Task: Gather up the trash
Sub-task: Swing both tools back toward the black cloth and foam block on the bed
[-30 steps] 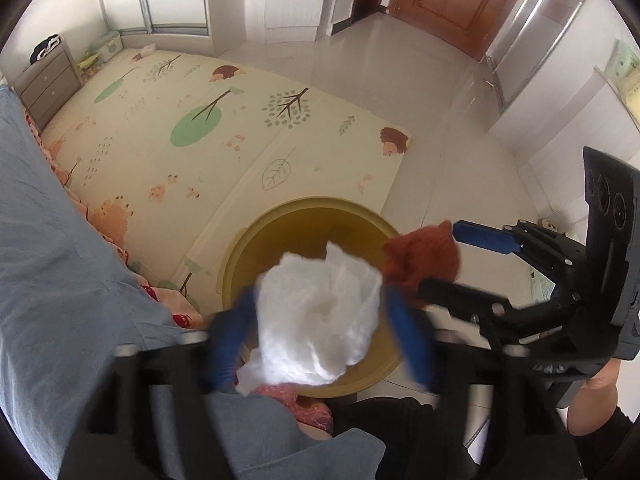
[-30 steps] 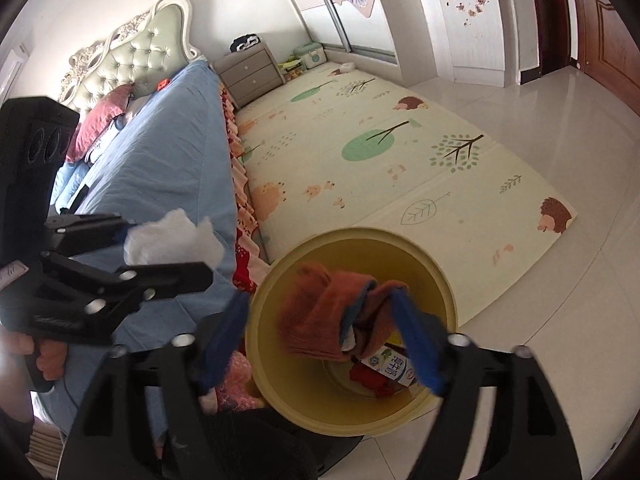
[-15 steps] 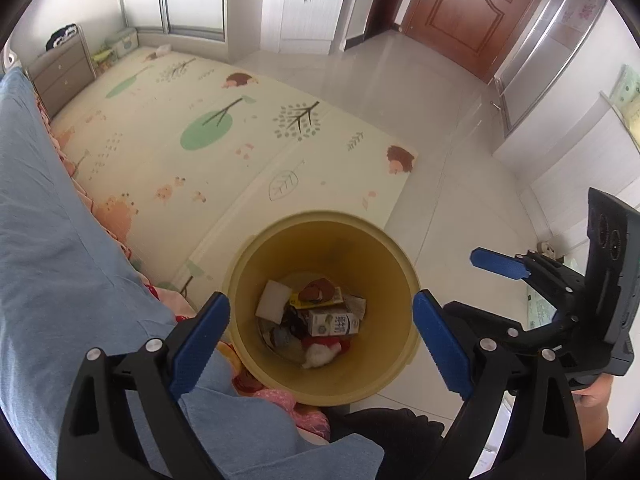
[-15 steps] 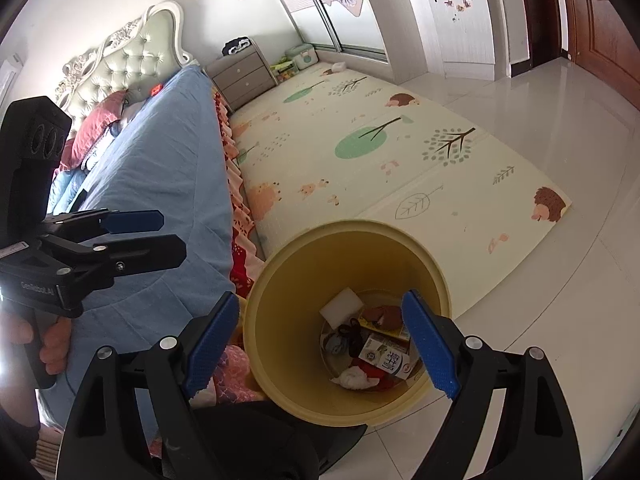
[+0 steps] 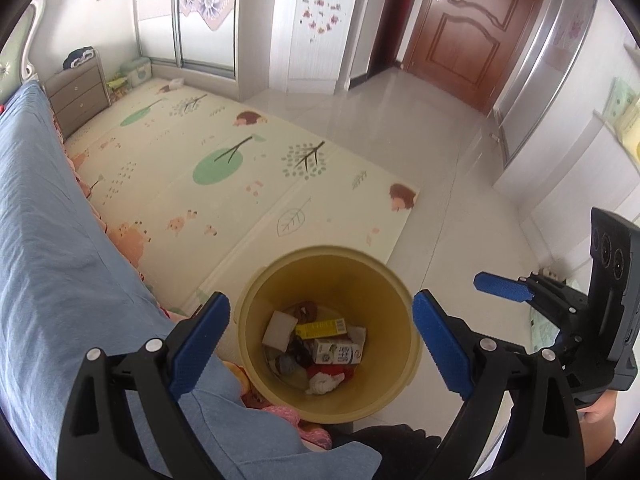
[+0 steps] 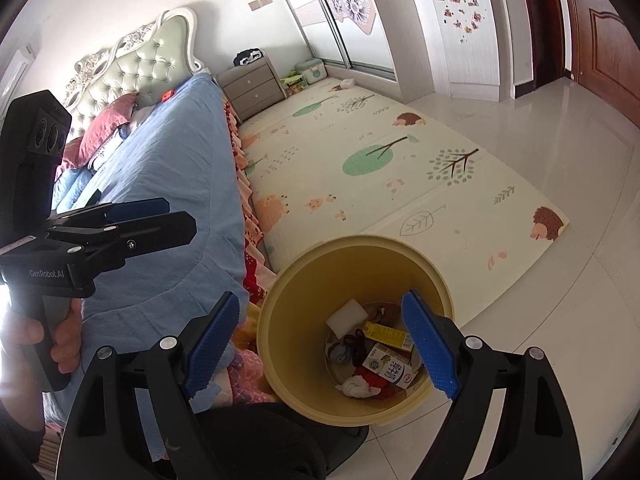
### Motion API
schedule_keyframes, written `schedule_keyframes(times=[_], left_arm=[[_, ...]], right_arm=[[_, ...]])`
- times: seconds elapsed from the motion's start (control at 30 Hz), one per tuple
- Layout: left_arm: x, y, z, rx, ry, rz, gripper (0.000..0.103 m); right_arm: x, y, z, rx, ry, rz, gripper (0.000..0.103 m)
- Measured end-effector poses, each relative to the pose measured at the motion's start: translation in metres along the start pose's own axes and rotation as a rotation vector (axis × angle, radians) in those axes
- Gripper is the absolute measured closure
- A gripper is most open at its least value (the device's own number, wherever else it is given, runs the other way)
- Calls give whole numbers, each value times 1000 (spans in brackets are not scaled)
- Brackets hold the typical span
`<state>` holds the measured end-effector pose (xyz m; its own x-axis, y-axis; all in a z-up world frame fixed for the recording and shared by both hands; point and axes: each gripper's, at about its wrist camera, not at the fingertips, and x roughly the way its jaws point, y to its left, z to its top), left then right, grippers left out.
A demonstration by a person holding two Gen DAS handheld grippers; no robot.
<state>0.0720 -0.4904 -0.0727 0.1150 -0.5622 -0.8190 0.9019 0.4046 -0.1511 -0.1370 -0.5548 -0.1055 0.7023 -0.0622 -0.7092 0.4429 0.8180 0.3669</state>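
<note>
A yellow bin (image 5: 400, 364) stands on the floor at the foot of the bed, and both grippers hover above its mouth. My left gripper (image 5: 320, 308) is open with nothing between its blue pads. My right gripper (image 6: 321, 300) is open and empty too. Inside the bin lie a white block (image 5: 279, 330), a yellow box (image 5: 320, 327), a small carton (image 5: 336, 351), a crumpled white tissue (image 5: 324, 384) and a brown cloth (image 5: 306, 310). One blue finger (image 5: 502, 286) of the right gripper shows at the right of the left wrist view.
A bed with a blue cover (image 6: 168, 184) runs along the left, its edge touching the bin (image 6: 360, 240). A patterned play mat (image 5: 240, 168) covers the floor beyond. A grey nightstand (image 6: 252, 88), white wardrobe and brown door (image 5: 460, 28) stand at the far walls.
A second ago the left gripper held a white tissue wad and the right a brown cloth above the bin. Both let go, the items lie in the bin, and both grippers have risen.
</note>
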Motion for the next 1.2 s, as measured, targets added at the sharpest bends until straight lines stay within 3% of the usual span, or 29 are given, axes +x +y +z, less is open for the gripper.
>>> schedule_keyframes(times=[0.17,0.5,0.83,1.2], left_arm=[[-23,7,-8,-15,-68,8,11],[-87,39,-40,-40,-213,144,7],[-165,113,-77,-229,-356,266,4],[-227,188,-124,-364,-423,412,4]], right_arm=[[-8,16,3,-41,-42,19,22],[-20,76,12,-167,-131,70,13],[-21,158,22,-297,-179,172,8],[2,256,25,-421,-152,273,8]])
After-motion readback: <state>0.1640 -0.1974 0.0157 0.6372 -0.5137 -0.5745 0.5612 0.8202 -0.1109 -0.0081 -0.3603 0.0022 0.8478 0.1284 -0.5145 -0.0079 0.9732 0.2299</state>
